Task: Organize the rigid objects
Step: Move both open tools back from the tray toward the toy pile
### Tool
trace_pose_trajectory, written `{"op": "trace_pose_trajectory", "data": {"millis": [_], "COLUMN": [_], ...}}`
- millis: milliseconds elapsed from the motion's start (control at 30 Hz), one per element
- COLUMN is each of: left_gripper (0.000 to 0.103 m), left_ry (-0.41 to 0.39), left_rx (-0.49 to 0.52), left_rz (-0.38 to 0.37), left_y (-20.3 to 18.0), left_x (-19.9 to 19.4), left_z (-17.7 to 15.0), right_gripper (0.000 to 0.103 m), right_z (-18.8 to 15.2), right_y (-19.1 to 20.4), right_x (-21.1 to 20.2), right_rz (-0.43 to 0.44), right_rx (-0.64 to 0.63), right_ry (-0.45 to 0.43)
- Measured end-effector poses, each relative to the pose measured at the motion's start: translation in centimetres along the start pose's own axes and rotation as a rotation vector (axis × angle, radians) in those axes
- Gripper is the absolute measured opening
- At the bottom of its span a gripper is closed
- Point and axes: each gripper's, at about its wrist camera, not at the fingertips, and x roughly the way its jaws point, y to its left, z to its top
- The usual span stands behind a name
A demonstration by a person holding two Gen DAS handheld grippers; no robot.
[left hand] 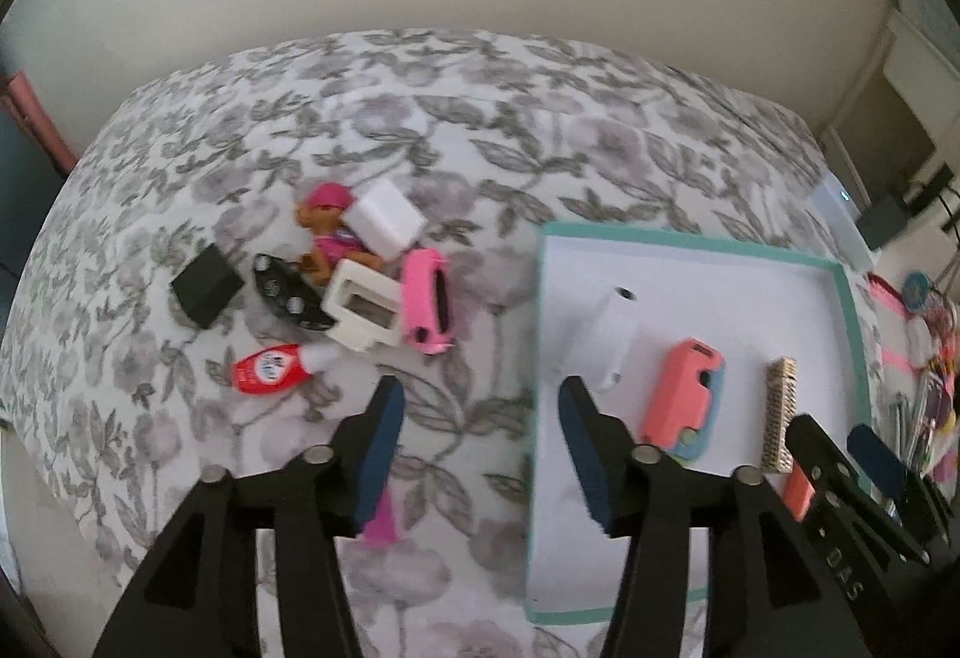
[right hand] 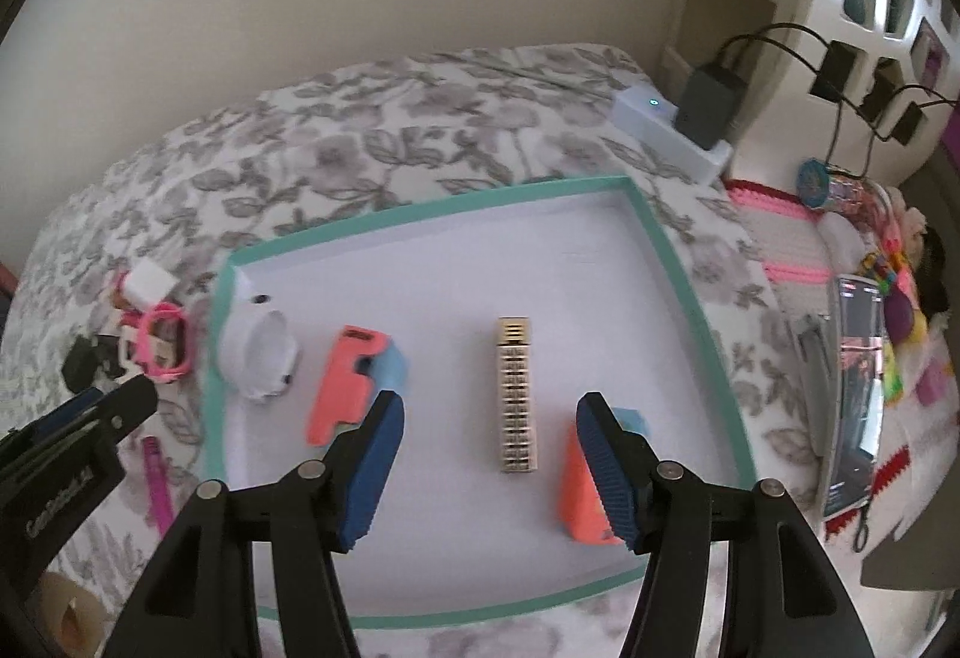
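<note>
Hovering with jaws spread and empty, left gripper (left hand: 474,418), right gripper (right hand: 489,433), over teal-rimmed white tray (right hand: 660,238), gold ribbed bar (right hand: 516,394) inside.

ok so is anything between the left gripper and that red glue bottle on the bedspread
Nothing visible is. The left gripper is open over bare floral bedspread, and the red glue bottle lies just ahead to its left, at the near edge of the toy pile, with no object in between.

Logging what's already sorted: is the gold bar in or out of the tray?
In. The gold bar lies flat on the white floor of the teal-rimmed tray, apart from the other pieces.
</note>
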Motion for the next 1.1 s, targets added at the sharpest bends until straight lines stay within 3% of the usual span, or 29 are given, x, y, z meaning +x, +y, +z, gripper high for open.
{"op": "trace_pose_trajectory", "data": {"millis": [67, 133, 300, 500, 733, 1100], "left_gripper": [0.062, 0.076, 0.085, 0.085, 0.085, 0.085], "left_ry": [-0.003, -0.001, 0.026, 0.050, 0.069, 0.084], "left_rx": [-0.019, -0.040, -0.134, -0.243, -0.325, -0.370], "left_rz": [0.020, 0.035, 0.067, 0.105, 0.161, 0.169], "left_y": [1.2, 2.5, 7.0, 12.1, 16.6, 19.7], "left_x": [0.1, 0.3, 1.2, 2.0, 2.8, 3.8], "left_z": [0.2, 0.5, 1.0, 1.0, 0.7, 0.6], "right_gripper": [0.064, 0.064, 0.069, 0.079, 0.103, 0.103], "right_z": [0.0, -0.1, -0.6, -1.5, -2.5, -3.6], "right_y": [0.6, 1.5, 5.0, 9.5, 14.0, 18.0], "right_x": [-0.2, -0.4, -0.1, 0.2, 0.5, 1.3], "right_rz": [0.028, 0.056, 0.169, 0.197, 0.244, 0.287], "right_rx": [0.003, -0.002, -0.046, -0.142, -0.236, -0.278], "right_ry": [-0.002, -0.008, 0.011, 0.016, 0.023, 0.043]}}
